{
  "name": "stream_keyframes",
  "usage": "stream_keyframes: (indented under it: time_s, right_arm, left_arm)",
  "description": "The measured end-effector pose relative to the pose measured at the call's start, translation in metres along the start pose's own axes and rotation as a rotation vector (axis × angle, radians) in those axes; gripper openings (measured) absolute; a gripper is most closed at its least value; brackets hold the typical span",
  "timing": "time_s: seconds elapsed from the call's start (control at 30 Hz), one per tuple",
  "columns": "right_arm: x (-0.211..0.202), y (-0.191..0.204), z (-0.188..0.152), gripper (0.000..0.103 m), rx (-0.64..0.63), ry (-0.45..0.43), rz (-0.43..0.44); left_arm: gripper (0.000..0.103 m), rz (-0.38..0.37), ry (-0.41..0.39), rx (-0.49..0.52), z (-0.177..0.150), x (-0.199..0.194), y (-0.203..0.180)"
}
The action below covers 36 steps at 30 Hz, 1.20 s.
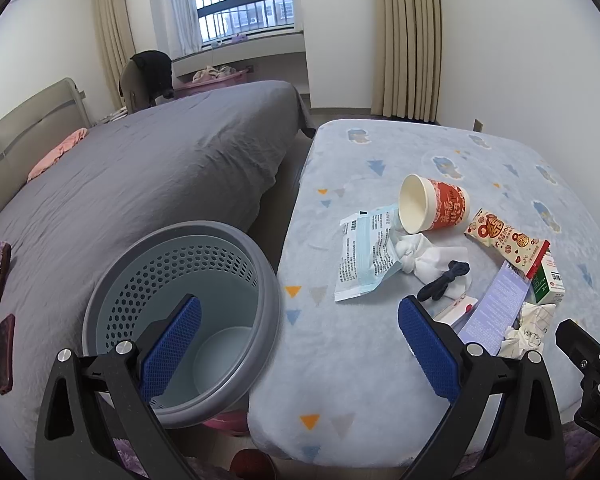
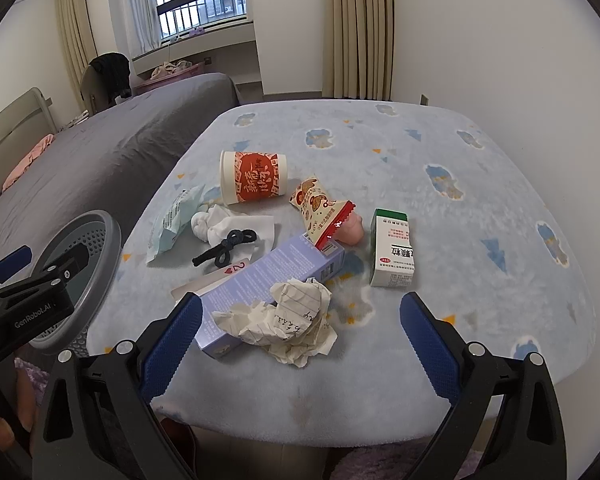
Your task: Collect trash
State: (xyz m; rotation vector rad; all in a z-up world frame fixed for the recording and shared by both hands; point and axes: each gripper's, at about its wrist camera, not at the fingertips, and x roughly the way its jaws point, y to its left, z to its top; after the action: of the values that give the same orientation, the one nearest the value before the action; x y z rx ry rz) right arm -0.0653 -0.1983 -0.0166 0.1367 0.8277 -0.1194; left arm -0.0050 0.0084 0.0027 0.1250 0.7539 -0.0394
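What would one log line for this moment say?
left gripper: open, by bin | right gripper: open, over paper wad | bin: looks empty

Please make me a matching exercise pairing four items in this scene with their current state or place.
Things:
1. red-and-cream paper cup
2. crumpled lined paper ball
3. green-and-white cardboard medicine box
4. grey perforated plastic basket

States:
A. beside the blanket-covered table, no trash visible inside
B. lying flat, apart from the pile
C. tipped on its side
D. resting against the lilac box

Pairs: 1-C, 2-D, 3-B, 4-A
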Motion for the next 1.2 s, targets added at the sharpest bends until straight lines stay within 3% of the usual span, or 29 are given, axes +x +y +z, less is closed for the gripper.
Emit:
stream_keyframes:
  time_s: [1.2]
  right_arm:
    - [-0.0035, -0.0003, 0.0027, 0.095, 0.000, -0.005, -0.003]
  left_arm:
    - [0.097, 0.007, -0.002, -0.001, 0.0017, 0.0009, -0.0019]
